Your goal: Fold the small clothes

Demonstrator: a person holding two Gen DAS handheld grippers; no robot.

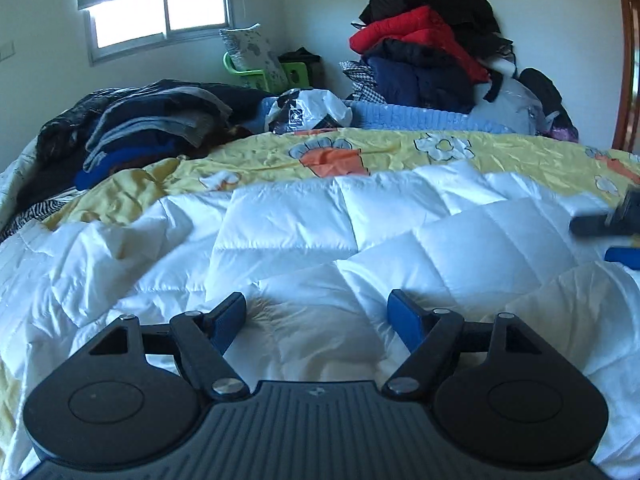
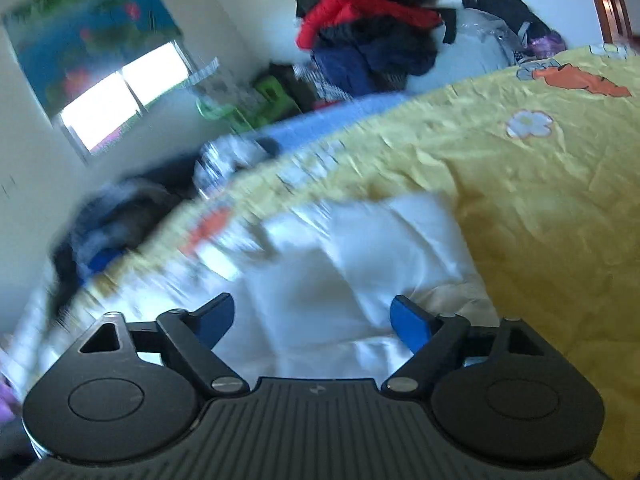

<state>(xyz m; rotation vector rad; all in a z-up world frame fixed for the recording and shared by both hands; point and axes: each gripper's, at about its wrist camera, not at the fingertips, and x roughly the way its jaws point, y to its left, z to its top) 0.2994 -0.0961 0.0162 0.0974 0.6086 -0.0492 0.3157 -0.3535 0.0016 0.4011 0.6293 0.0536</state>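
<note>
Since both tools have their blue fingers spread with nothing between them, the left tool (image 1: 318,316) and right tool (image 2: 312,318) seem poised over the white quilted padded garment (image 1: 320,240), which lies spread on the yellow cartoon-print bedsheet (image 1: 380,148), ready for a first pinch. The right wrist view is blurred. Beyond, a heap of dark folded clothes (image 1: 152,120), a crumpled plastic bag (image 1: 308,110) and a tall pile of red and black jackets (image 1: 432,40) crowd the bed's far edge.
</note>
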